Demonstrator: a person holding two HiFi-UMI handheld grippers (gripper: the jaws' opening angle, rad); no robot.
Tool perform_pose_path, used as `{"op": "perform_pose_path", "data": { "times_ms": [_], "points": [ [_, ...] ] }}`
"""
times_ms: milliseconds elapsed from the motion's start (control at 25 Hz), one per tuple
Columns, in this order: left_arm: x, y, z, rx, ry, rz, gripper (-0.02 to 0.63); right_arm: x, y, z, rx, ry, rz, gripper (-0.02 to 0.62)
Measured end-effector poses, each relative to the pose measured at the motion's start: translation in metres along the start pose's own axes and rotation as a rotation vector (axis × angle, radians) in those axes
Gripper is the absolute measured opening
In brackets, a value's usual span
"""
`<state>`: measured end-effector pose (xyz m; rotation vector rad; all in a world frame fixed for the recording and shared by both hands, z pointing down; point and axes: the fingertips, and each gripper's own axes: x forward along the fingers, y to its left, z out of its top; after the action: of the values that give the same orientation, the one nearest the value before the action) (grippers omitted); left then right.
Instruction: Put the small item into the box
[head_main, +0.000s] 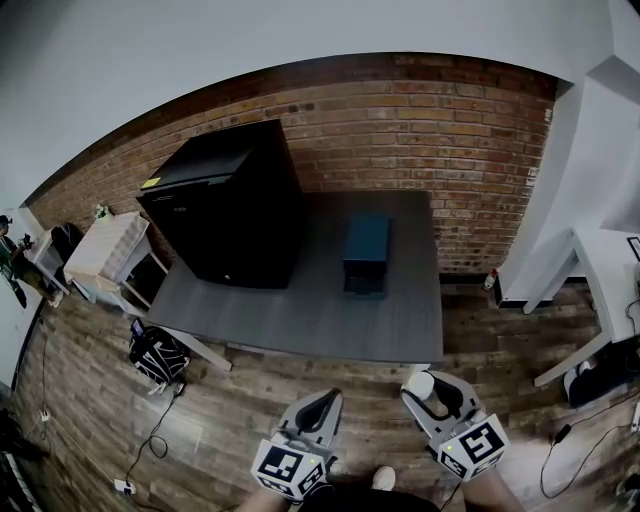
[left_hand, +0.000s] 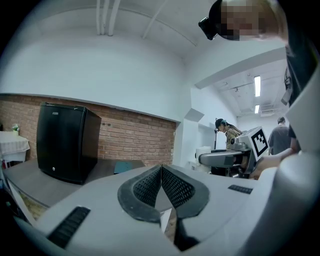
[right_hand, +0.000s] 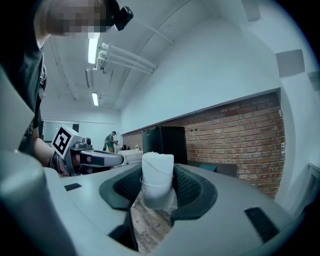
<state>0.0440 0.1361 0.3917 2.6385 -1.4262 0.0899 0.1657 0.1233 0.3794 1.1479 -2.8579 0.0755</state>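
**Roll in the right tongs, box well apart across the table**

The right gripper (right_hand: 158, 189) is clamped on the small item, a white, soft-looking roll wrapped in thin film (right_hand: 157, 180). It stands upright between the 2 ribbed pads, with its top above them. The left gripper (left_hand: 161, 172) has its jaws pressed together with nothing between them. Both tongs hang over the wooden plank floor (head_main: 250, 400), short of the grey rectangular table (head_main: 320, 315). The dark teal rectangular box (head_main: 367, 250) sits on the far half of that table, just beside the tall black cabinet (head_main: 230, 205) and near the brick wall.

What could go wrong, as I judge it:

1. The roll looks squashy and is held only around its lower part, so a jolt on the way could tip it or let it slide out.
2. From here I cannot tell whether the box is open. If it is lidded, the closed left tongs must part first to lift the lid, or the roll will land on top.
3. The box looks light, so a careless nudge could push it toward the cabinet.
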Motion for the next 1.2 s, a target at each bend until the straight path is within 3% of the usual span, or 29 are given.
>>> {"op": "perform_pose_path", "data": {
  "times_ms": [520,1200],
  "points": [
    [0.022,0.017,0.009,0.018,-0.001,-0.021,0.034,0.029,-0.019,0.009,0.008,-0.030,-0.018,0.196],
    [0.065,0.126,0.027,0.025,-0.005,-0.143,0.034,0.136,-0.027,0.027,-0.011,-0.025,-0.133,0.196]
  ]
}}
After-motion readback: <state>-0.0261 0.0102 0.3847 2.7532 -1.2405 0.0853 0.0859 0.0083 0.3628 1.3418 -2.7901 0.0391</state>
